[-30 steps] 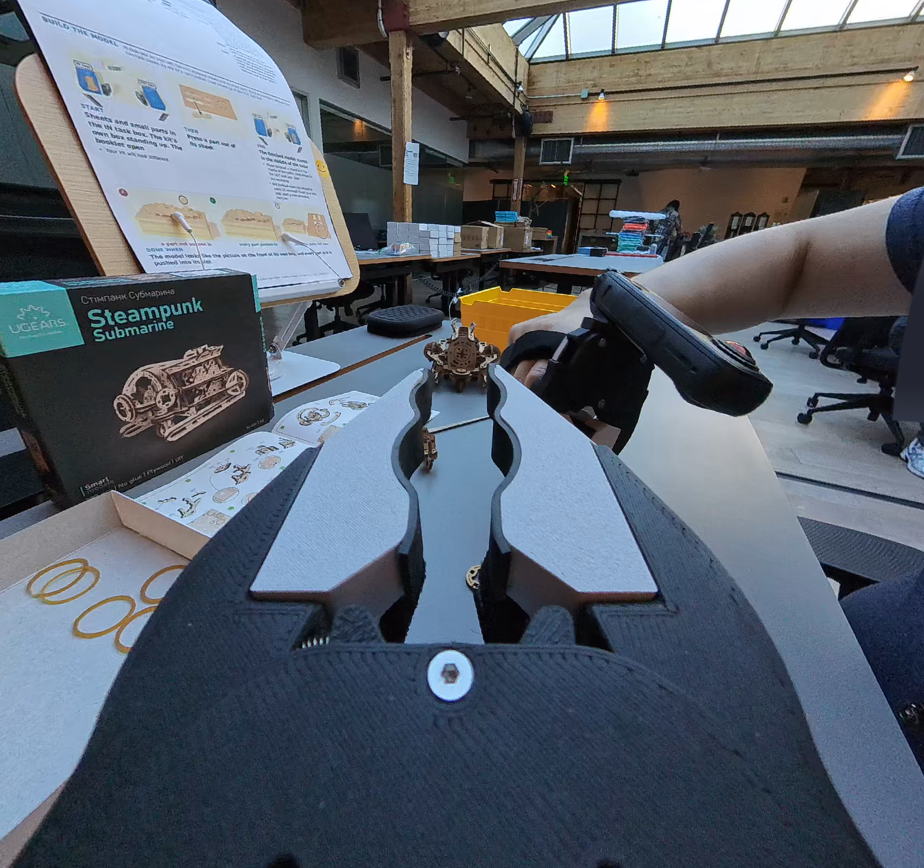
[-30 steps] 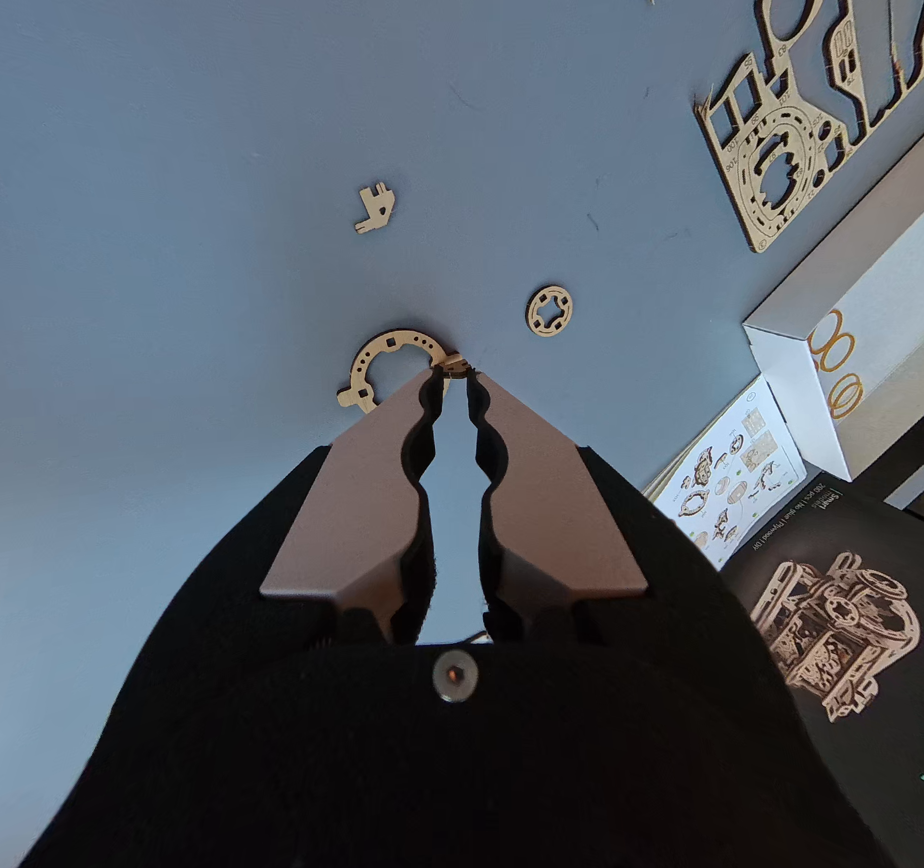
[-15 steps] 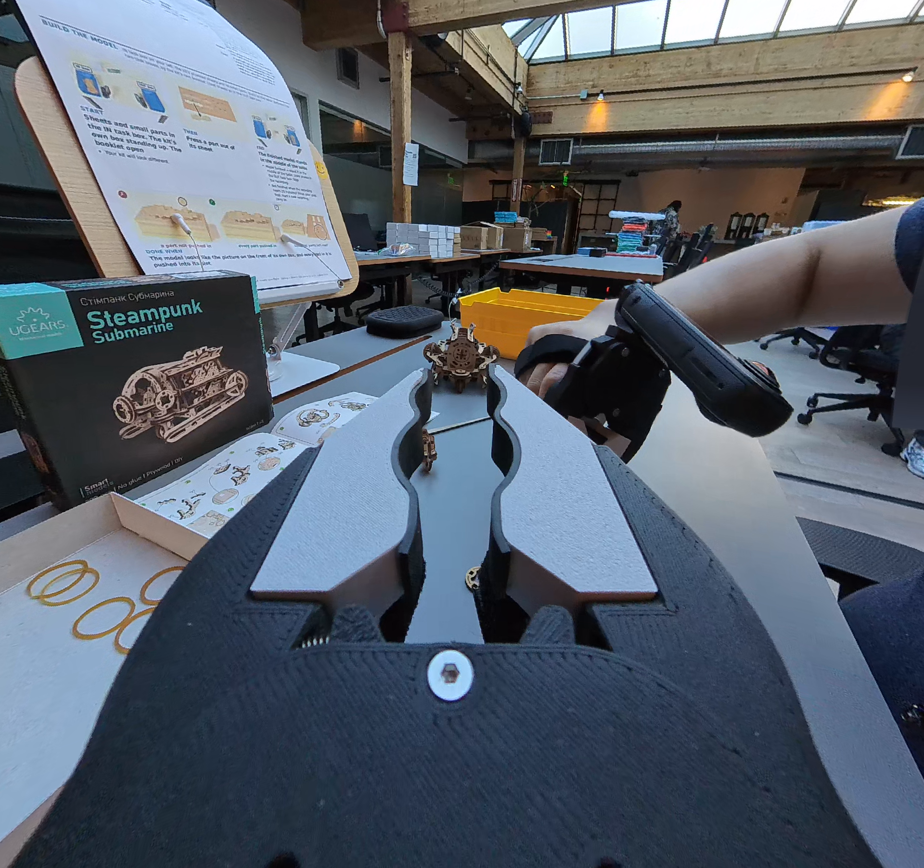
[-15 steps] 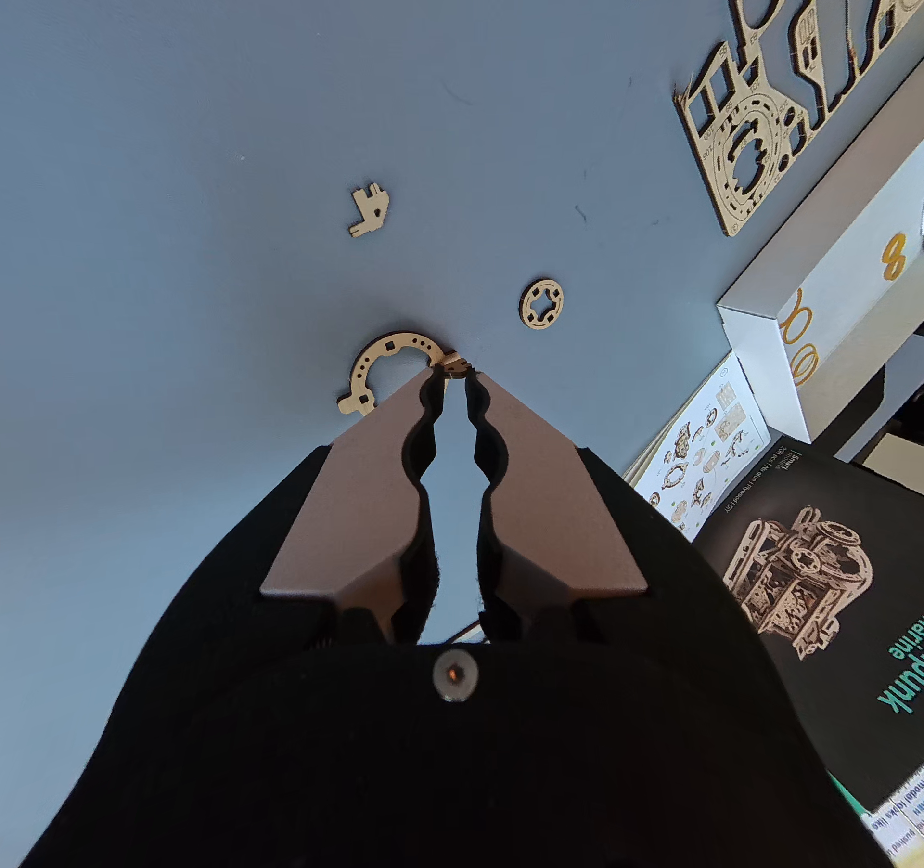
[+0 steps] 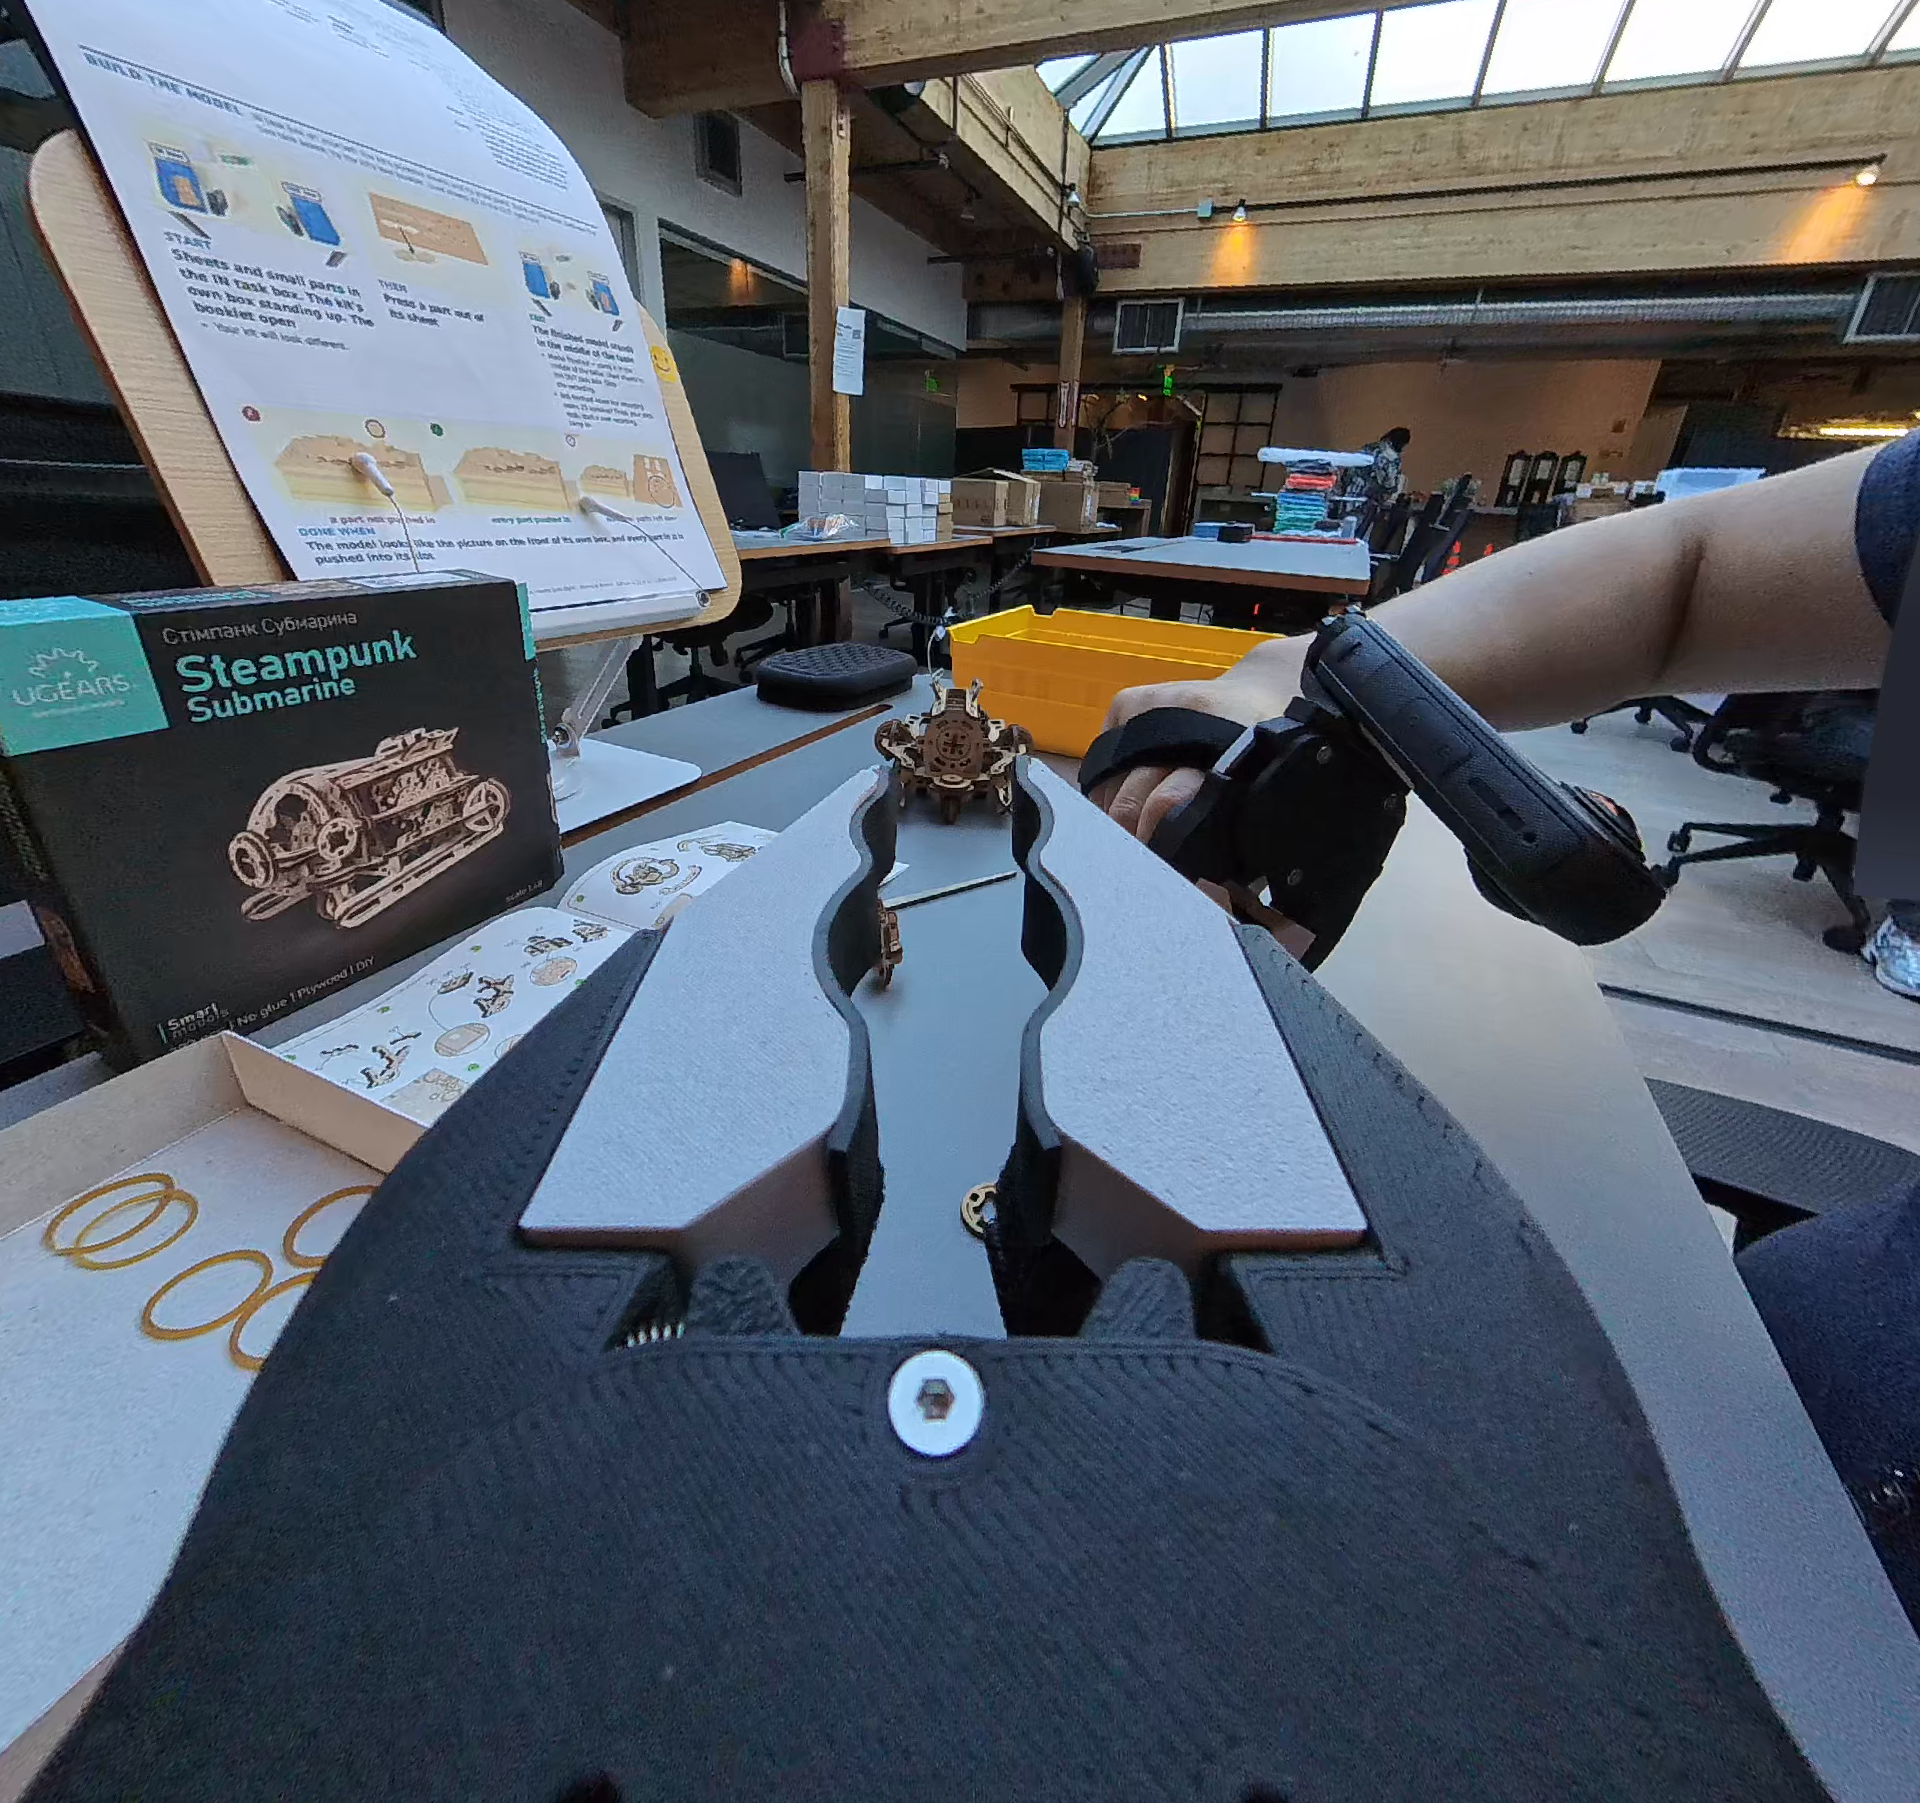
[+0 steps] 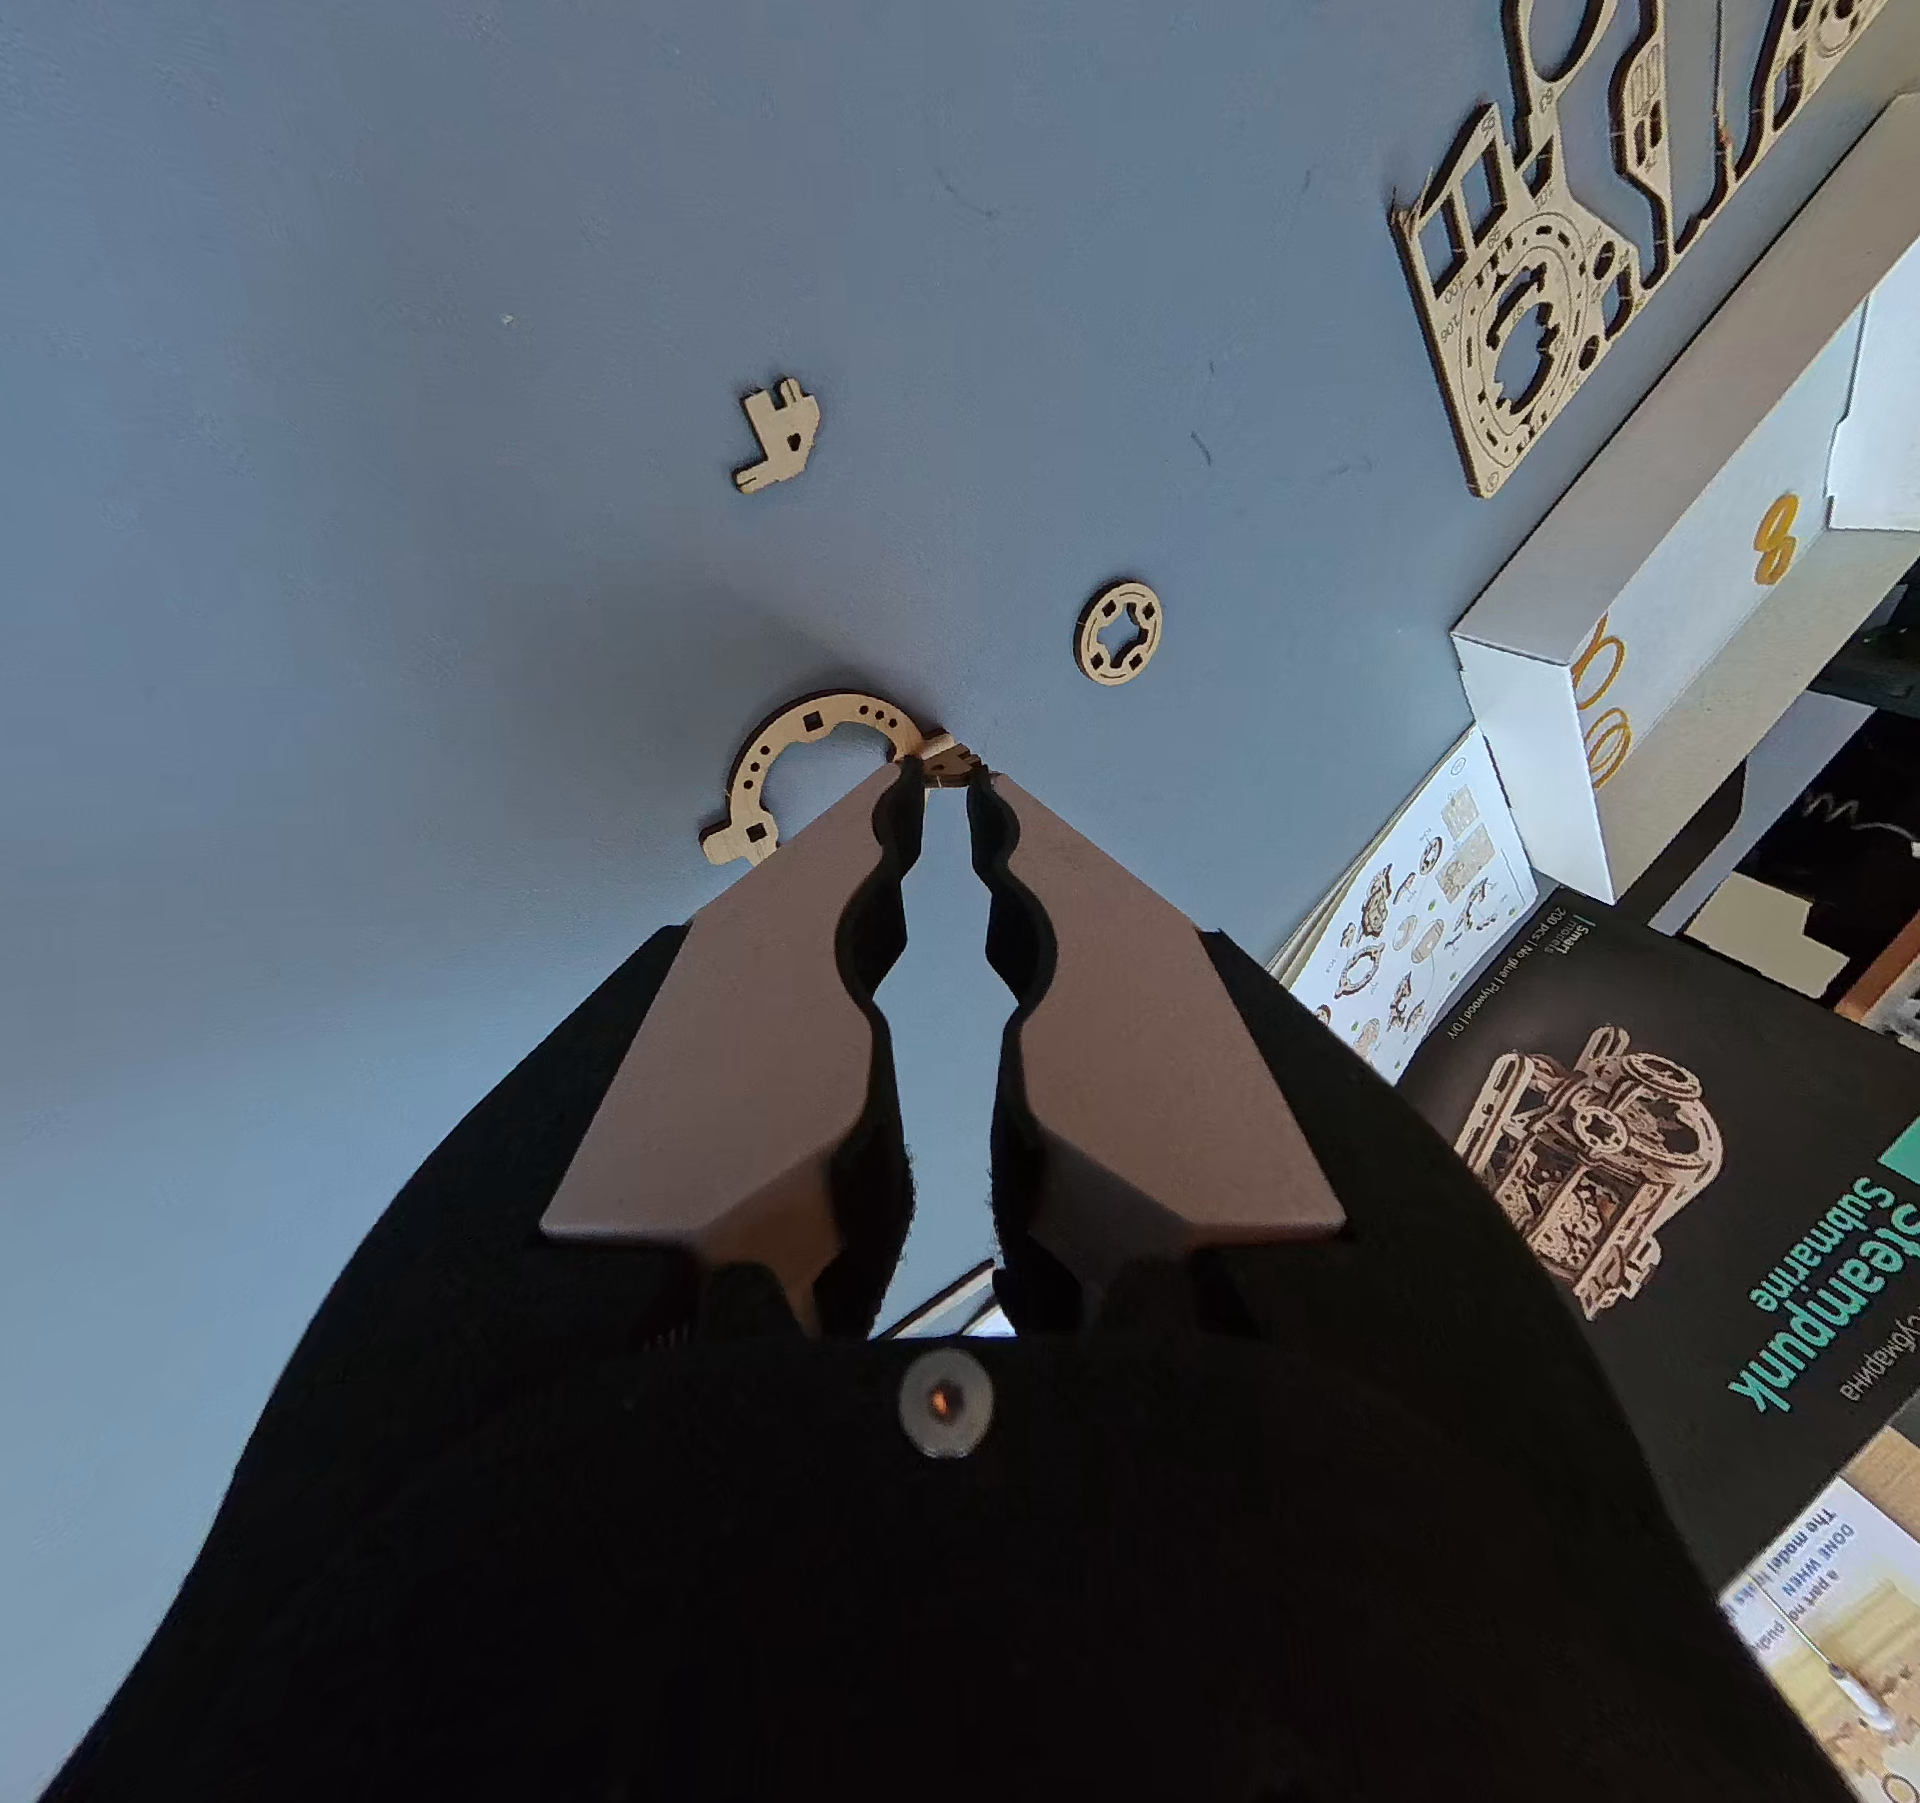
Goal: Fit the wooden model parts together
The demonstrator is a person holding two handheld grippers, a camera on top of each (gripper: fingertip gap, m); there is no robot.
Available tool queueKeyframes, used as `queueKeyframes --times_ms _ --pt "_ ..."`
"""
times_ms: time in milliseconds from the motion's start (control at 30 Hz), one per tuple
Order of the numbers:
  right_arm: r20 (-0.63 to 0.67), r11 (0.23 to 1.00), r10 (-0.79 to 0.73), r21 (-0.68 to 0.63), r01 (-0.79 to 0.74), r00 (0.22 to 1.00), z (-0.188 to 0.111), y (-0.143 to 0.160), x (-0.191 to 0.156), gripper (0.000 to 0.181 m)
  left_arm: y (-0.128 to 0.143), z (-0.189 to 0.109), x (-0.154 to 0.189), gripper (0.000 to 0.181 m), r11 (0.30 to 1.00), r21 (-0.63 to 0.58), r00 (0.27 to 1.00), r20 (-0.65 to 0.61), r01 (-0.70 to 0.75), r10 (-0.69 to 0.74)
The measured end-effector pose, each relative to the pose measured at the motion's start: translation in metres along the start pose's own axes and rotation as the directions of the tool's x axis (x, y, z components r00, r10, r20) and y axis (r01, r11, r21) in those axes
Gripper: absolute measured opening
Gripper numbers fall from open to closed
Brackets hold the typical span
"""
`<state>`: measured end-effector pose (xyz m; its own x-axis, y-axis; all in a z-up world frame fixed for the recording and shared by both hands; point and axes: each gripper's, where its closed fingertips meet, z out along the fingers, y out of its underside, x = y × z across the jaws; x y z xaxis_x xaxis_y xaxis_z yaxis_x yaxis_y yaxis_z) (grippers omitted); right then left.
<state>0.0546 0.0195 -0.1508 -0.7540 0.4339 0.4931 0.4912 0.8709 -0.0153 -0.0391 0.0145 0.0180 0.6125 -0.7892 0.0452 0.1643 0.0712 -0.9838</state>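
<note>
Right hand-held gripper (image 6: pixel 943 774) points down at the blue-grey table (image 6: pixel 364 299), its fingers drawn narrow and pinching a small wooden part (image 6: pixel 951 758) at the tips; this part touches one end of a C-shaped ring piece (image 6: pixel 805 761) lying flat just past the tips at 11 o'clock. Farther out, a notched disc (image 6: pixel 1117 633) lies at 1 o'clock and a small L-shaped piece (image 6: pixel 779 434) at 11 o'clock, both apart from the ring. A cut-out wooden sheet (image 6: pixel 1538 299) lies at 2 o'clock near a white tray (image 6: pixel 1558 610). Left hand-held gripper (image 5: pixel 948 803) hangs low over the table with a moderate gap between its fingers, nothing in it; a tiny part (image 5: pixel 886 943) shows beside its left finger. Beyond its tips, at 12 o'clock, stands the part-built model (image 5: pixel 951 751), with a yellow bin (image 5: pixel 1070 662) behind it.
</note>
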Motion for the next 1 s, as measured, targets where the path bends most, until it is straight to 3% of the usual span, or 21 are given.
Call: queueKeyframes --times_ms 1000 --pt "-0.101 0.999 0.028 0.028 -0.025 0.994 0.0 -0.0016 -0.0011 0.008 0.0017 0.0013 0.0021 0.02 1.0 -0.008 1.0 -0.01 -0.002 0.002"
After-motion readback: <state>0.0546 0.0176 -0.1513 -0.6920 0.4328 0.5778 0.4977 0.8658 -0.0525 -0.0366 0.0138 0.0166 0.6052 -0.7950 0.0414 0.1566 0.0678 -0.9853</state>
